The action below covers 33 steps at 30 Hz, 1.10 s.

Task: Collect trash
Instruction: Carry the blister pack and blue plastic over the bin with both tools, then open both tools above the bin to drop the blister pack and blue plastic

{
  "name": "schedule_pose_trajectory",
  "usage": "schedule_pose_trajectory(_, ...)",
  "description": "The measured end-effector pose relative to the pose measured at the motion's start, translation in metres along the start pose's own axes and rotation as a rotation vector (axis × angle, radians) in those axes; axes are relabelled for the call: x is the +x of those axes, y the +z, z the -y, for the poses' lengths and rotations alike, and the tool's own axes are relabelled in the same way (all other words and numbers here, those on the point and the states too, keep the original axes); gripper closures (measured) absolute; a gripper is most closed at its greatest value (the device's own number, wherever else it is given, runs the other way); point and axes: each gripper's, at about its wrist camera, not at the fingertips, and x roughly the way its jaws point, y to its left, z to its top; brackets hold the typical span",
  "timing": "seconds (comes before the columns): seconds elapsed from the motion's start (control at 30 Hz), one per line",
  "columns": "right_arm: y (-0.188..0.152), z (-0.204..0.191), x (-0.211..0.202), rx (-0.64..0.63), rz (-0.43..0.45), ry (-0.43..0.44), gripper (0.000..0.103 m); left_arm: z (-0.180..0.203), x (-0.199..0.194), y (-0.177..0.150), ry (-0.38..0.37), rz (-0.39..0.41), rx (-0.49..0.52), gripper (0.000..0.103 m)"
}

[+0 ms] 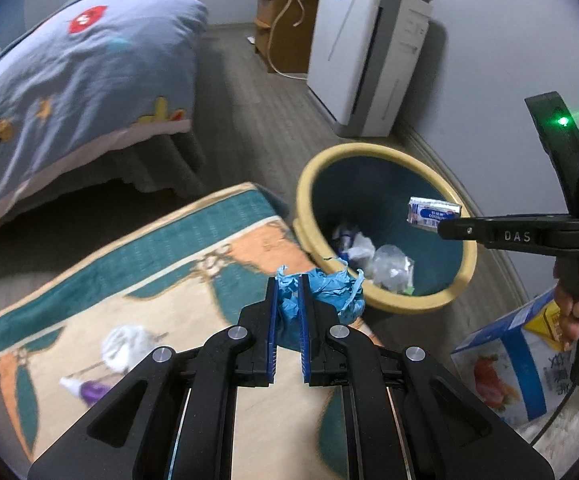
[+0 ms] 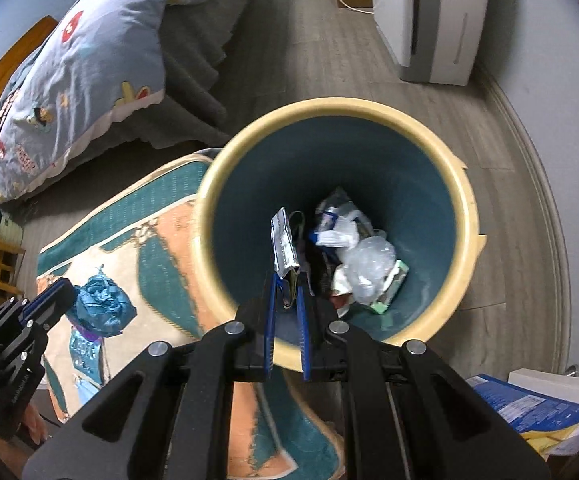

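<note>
My left gripper (image 1: 288, 280) is shut on a crumpled blue paper (image 1: 329, 292) and holds it above the rug, left of the bin; it also shows in the right wrist view (image 2: 101, 304). My right gripper (image 2: 287, 280) is shut on a flat silver-white wrapper (image 2: 284, 246) and holds it over the mouth of the yellow-rimmed teal bin (image 2: 217, 184). In the left wrist view the wrapper (image 1: 431, 211) hangs over the bin (image 1: 309, 184). Plastic and paper trash (image 2: 353, 256) lies at the bin's bottom.
A patterned teal and orange rug (image 1: 193, 248) carries a white wad (image 1: 125, 346) and a purple-white item (image 1: 85, 388). A bed (image 1: 81, 80) stands left, a white air purifier (image 1: 365, 52) behind the bin, a blue-white carton (image 1: 505, 364) at right.
</note>
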Motion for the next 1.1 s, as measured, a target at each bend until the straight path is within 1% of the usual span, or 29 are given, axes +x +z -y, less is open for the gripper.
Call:
schedule_pose_trajectory(0.37, 0.000, 0.041, 0.018, 0.063, -0.059, -0.071, 0.094, 0.040, 0.046, 0.011, -0.071, -0.027, 0.009, 0.093)
schedule_pose_trajectory(0.57, 0.000, 0.052, 0.027, 0.082, -0.089, -0.082, 0.094, 0.054, 0.063, 0.012, -0.064, -0.039, 0.038, 0.093)
schedule_pose_trajectory(0.77, -0.001, 0.051, 0.032, 0.074, -0.106, -0.068, 0.094, 0.058, 0.077, 0.011, -0.054, -0.048, 0.049, 0.093)
schedule_pose_trajectory(0.93, -0.001, 0.050, 0.037, 0.065, -0.125, -0.065, 0.093, 0.062, 0.082, 0.011, -0.046, -0.050, 0.055, 0.093)
schedule_pose_trajectory(1.1, -0.001, 0.052, 0.037, 0.072, -0.125, -0.067, 0.093, 0.065, 0.084, 0.011, -0.046, -0.049, 0.062, 0.093)
